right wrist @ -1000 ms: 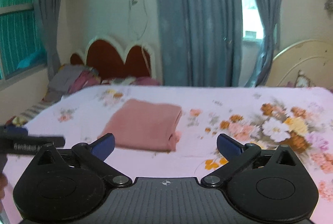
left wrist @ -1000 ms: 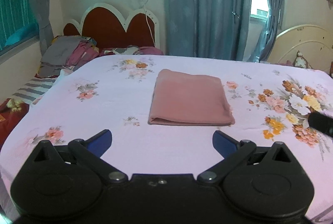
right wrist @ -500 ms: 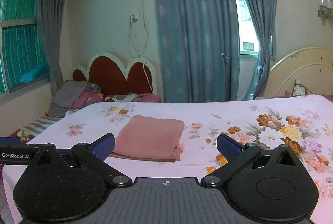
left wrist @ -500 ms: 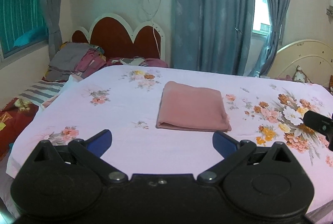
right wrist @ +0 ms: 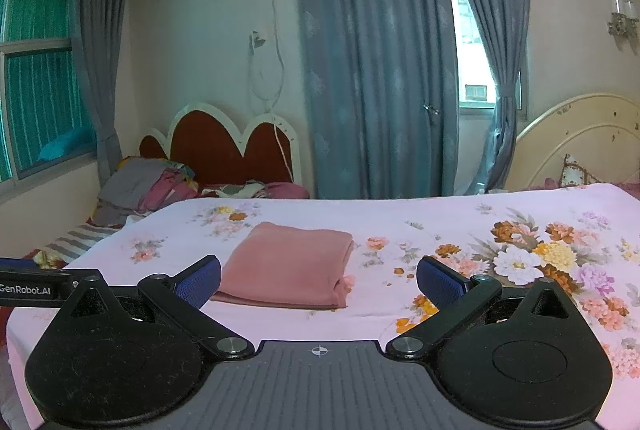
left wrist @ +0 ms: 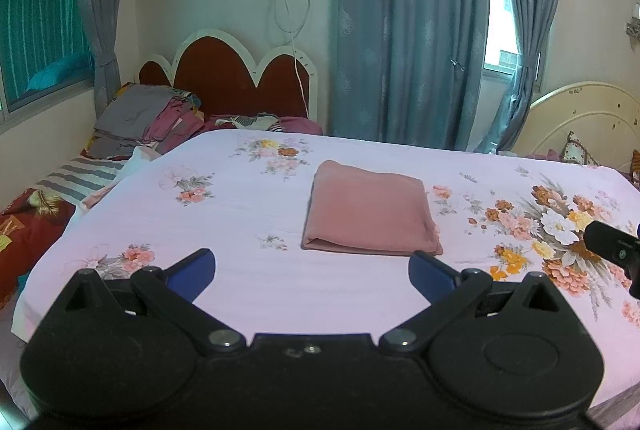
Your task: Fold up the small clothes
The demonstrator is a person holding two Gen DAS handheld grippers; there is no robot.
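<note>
The pink garment lies folded in a neat rectangle, flat on the floral bedsheet near the middle of the bed, nothing touching it. The left gripper hangs above the near edge, jaws spread wide and empty, and the right gripper hangs beside it, spread just as wide and empty too. Behind the bed, a pile of clothes sits by the red headboard, blue curtains beyond.

Bare bedsheet all round the folded pink cloth, unobstructed.
</note>
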